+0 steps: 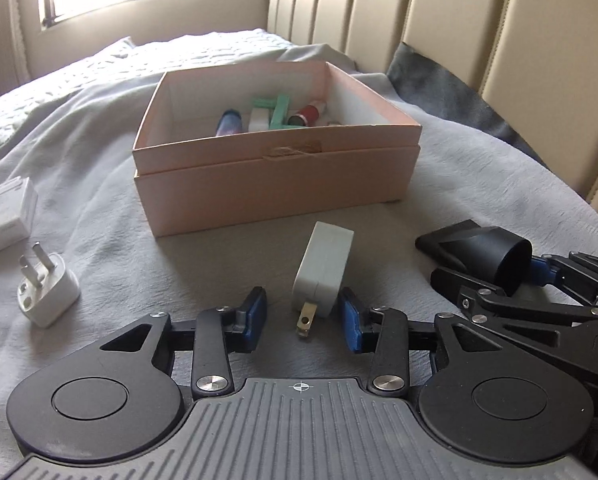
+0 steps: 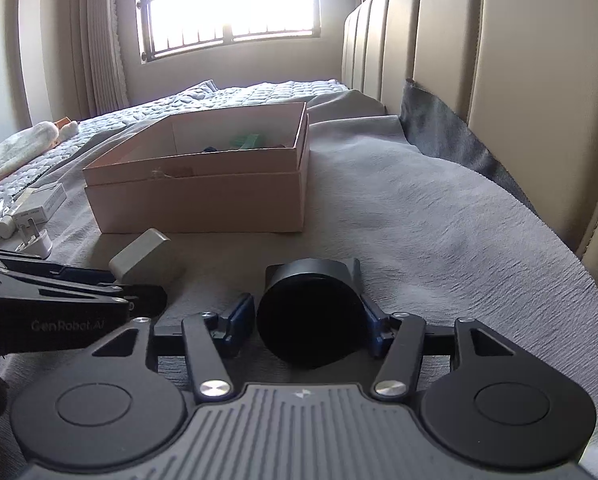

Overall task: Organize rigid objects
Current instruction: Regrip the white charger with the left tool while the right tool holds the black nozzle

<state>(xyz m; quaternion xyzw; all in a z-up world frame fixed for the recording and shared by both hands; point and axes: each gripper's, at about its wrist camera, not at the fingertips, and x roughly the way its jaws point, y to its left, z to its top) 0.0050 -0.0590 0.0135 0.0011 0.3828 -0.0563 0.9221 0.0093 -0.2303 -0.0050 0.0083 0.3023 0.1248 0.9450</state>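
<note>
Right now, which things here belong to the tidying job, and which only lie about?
Job: pink box; white charger; black nozzle; white plug; small white box.
Just there: grey blanket; headboard; window.

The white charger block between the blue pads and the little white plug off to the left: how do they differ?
The charger block is boxy, with one brass prong showing, aimed at the camera; the small plug is rounded, its prongs pointing up. The block sits between the left gripper's open pads; the plug lies apart. Both are white, on the grey blanket.
</note>
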